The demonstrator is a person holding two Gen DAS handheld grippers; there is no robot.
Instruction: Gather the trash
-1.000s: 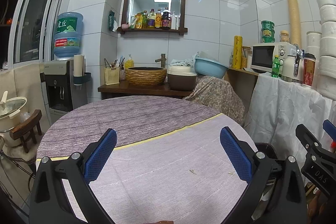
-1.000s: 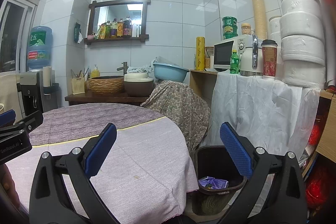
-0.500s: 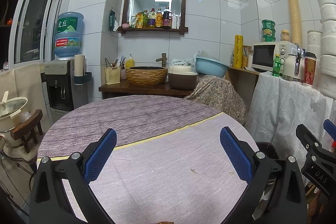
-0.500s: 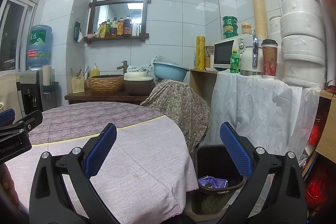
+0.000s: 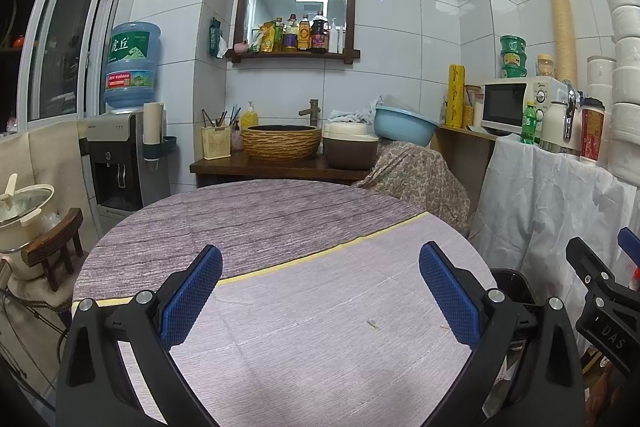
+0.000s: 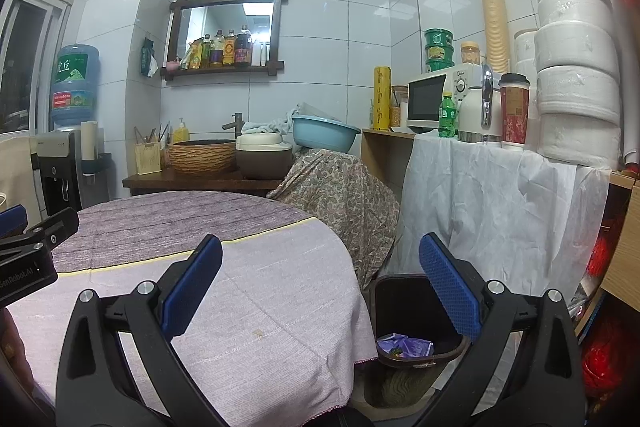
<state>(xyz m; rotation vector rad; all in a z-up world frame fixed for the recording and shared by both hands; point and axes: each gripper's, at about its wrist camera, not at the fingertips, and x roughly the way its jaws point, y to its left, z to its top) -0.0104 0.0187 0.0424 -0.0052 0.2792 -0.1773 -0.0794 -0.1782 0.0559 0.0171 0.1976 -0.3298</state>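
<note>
— Purple cloth covers the round table (image 5: 280,347), spread under and ahead of the left gripper (image 5: 320,291). Anything on it?

— Only small crumbs (image 5: 373,323), between the left pads and slightly right of centre. Both tools gape wide and carry nothing.

— And the right gripper (image 6: 320,291)?

— It hangs over the table's edge; the dark trash bin (image 6: 404,307) stands just below and between its pads.

— What's inside?

— A crumpled purple wrapper (image 6: 404,345). I'd judge the collecting nearly finished; next, pinching those crumbs demands a low, nearly closed approach.
</note>
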